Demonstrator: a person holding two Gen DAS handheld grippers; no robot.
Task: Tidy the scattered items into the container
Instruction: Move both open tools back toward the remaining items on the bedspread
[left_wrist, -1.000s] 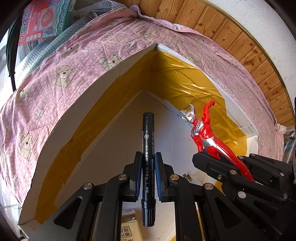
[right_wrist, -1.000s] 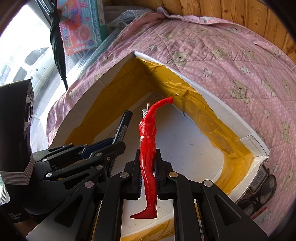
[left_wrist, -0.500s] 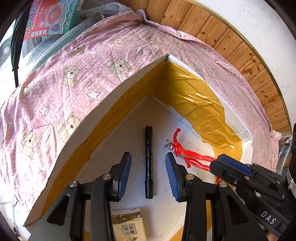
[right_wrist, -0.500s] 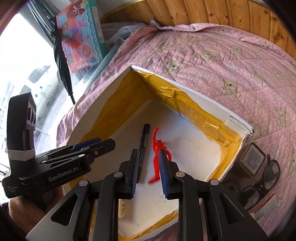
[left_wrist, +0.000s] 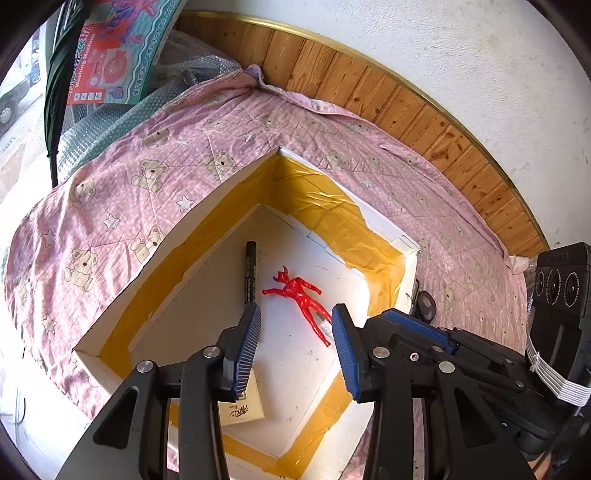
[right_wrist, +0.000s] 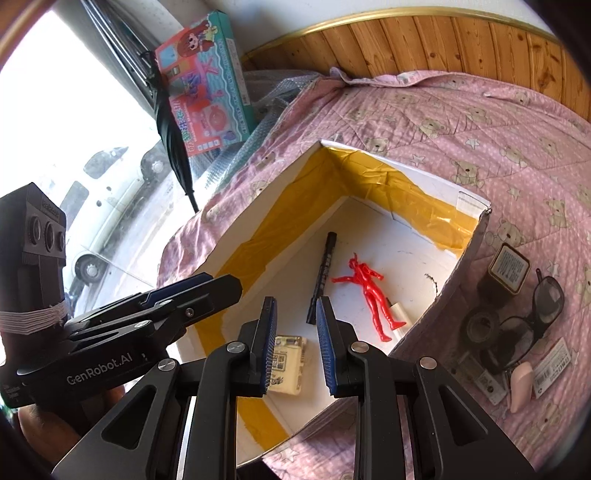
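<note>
Right hand-held gripper (right_wrist: 295, 336): empty, narrowly parted; glasses (right_wrist: 532, 317) lie to its right, outside box (right_wrist: 458, 273); left hand-held gripper (left_wrist: 295, 350): wide, farther.

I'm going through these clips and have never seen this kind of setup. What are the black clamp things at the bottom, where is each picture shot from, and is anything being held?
No robot arm here: a person holds a two-finger gripper in each hand, and a fisheye camera on each gripper looks forward along its fingers. One picture comes from the left gripper, the other from the right gripper; each also shows the other gripper at its side.

Both look down into a white box lined with yellow tape, sitting on a pink blanket with a bear print. Inside lie a black marker, a red toy figure and a small tissue pack.

On the blanket beside the box are sunglasses, a roll of tape and a few small packets.

Both grippers are open and hold nothing.
</note>
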